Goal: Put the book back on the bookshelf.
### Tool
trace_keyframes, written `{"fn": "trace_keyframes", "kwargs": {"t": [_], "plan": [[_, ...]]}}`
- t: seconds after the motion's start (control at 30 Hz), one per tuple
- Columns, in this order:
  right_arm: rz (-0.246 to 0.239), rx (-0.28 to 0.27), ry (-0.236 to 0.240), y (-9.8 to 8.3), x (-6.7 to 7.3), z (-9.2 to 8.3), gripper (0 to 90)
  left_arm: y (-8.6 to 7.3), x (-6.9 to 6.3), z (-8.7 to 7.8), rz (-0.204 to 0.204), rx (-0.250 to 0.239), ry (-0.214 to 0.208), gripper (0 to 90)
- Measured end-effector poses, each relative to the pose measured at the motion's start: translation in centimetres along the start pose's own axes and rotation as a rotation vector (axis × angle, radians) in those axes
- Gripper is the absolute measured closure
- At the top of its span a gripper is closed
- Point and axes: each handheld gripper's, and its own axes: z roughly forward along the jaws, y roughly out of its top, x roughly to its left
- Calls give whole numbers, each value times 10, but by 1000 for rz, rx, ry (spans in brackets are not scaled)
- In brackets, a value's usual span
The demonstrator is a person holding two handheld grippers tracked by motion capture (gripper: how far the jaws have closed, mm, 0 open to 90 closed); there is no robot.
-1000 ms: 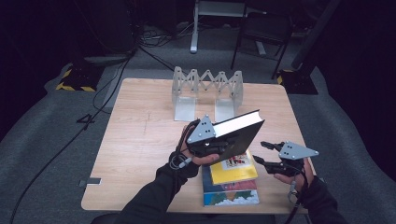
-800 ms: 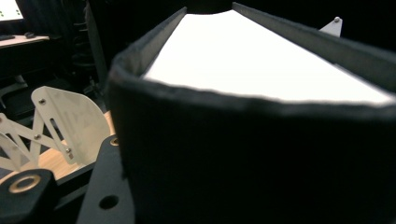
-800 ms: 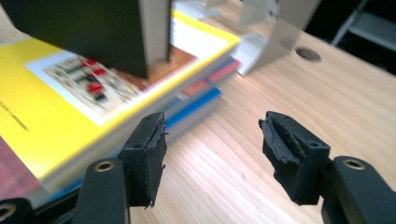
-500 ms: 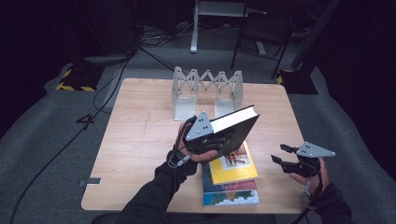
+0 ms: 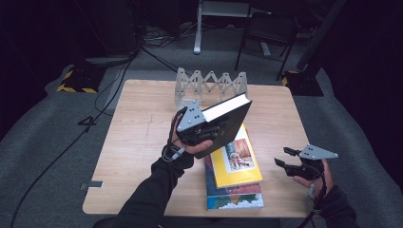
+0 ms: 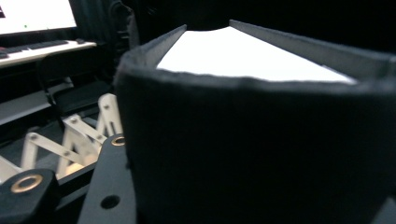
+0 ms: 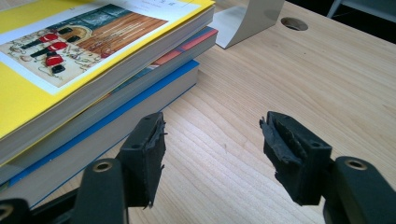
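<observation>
A pale wooden counter [image 5: 142, 142] stands in a dark room, seen from above. The person's left arm, in a dark sleeve, reaches in from the bottom edge. The left gripper [image 5: 209, 129], black with a grey three-cornered plate on top, holds a thick black hardcover book [image 5: 228, 124] clamped between its jaws. The book is lifted clear of the counter and tilted, its white page edge [image 5: 227, 105] facing up and away from the person. In the left gripper view, the book's black spine [image 6: 252, 154] is close to the lens, with the white pages [image 6: 243, 56] above it.

Below the raised book, a stack of books lies flat near the front of the counter. On top is a yellow paperback with a picture on its cover [image 5: 235, 159]; under it lies a book with a blue and orange cover [image 5: 235, 195].

Behind the raised book, near the far edge of the counter, stands a pale grey zigzag folding book rack [image 5: 211, 83].

The right gripper [image 5: 284, 164] hovers low at the right front corner of the counter, apart from the stack. In the right gripper view its two black jaws stand wide with nothing between them, above bare wood, and the stack of books [image 7: 93, 74] lies just beside the left-hand jaw.
</observation>
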Motion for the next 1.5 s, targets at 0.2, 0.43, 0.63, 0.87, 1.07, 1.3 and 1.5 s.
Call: {"fn": "trace_keyframes", "kwargs": {"t": [0.2, 0.43, 0.63, 0.87, 1.07, 1.3, 1.5], "plan": [[-5, 11, 6, -1, 1, 3, 383, 8, 17, -8, 1, -7, 63, 520], [-8, 20, 8, -1, 2, 5, 383, 5, 39, -12, -50, -1, 147, 520], [-2, 19, 11, -2, 1, 5, 384, -1, 57, -13, -74, 16, 208, 521], [-2, 22, 16, -2, 2, 6, 384, -8, 74, -10, -95, 39, 267, 521], [0, 24, 18, -3, 2, 7, 384, -14, 86, -5, -100, 65, 310, 521], [1, 28, 23, -3, 2, 8, 385, -26, 101, 3, -120, 95, 368, 521], [-2, 33, 25, -4, 1, 10, 385, -30, 107, 8, -114, 113, 410, 521]]}}
